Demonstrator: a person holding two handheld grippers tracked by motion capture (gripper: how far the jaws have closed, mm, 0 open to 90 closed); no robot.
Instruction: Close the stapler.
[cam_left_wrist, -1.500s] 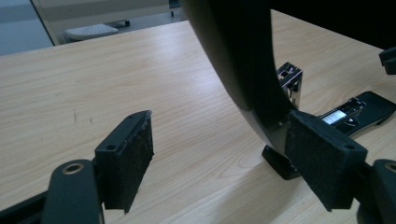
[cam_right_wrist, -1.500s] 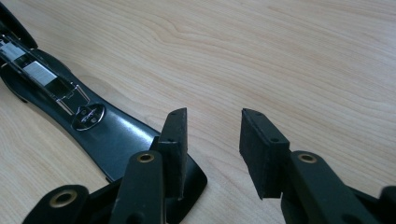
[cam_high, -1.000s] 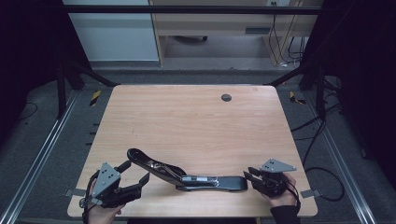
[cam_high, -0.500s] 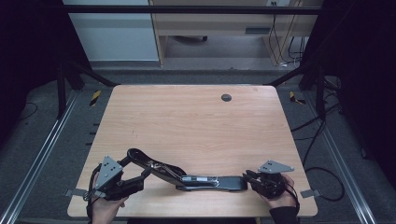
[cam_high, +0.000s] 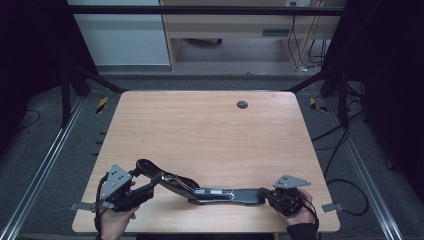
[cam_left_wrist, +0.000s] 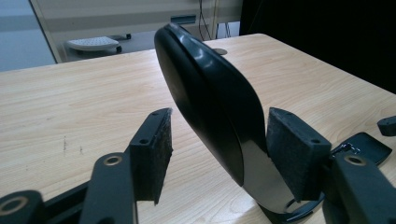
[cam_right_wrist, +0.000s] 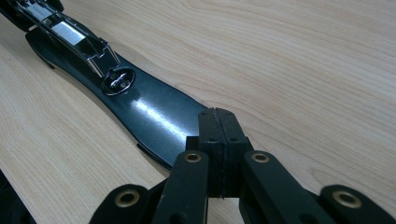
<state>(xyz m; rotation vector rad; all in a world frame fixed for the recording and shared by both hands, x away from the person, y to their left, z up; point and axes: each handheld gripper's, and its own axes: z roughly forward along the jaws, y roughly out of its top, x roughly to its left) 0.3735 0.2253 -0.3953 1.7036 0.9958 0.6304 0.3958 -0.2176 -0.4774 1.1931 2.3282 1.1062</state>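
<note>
left gripper (cam_high: 142, 192): jaws wide around stapler (cam_high: 200, 187) raised arm | right gripper (cam_high: 270, 196): jaws closed flat, resting on stapler base | surface (cam_high: 210, 135) near edge

Light wood tabletop (cam_high: 200, 135), rounded corners. Dark round grommet (cam_high: 242, 104) set in tabletop near far edge, right of centre. Grey carpet floor (cam_high: 55, 145) around tabletop. Yellow-black striped tape (cam_high: 102, 103) on floor off tabletop's far-left corner. Black cables (cam_high: 345, 145) on floor right of tabletop. Wooden cabinet (cam_high: 235, 25) beyond far edge.

Dim room edges, evenly lit table (cam_high: 210, 130), soft glare, slight blur
</note>
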